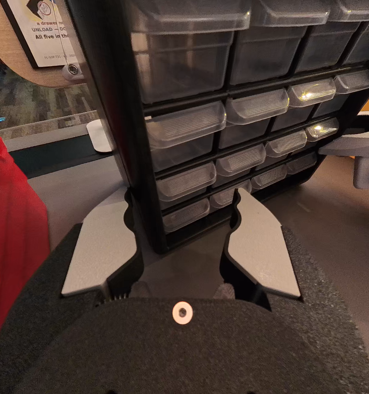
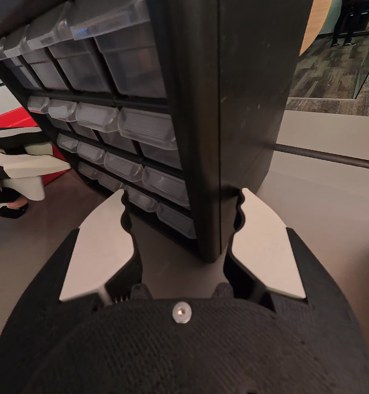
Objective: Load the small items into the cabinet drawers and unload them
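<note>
Spread fingers flanking cabinet corner

Cabinet on table; bin left of it; placard behind.

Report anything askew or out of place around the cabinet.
Nothing stands out. The cabinet stands on the table with all visible drawers shut, and both open grippers straddle its front corners.

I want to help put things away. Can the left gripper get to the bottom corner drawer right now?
Probably yes. The left gripper is open, its fingers straddling the cabinet's near corner, and the bottom corner drawer sits shut just ahead with nothing in between.
</note>
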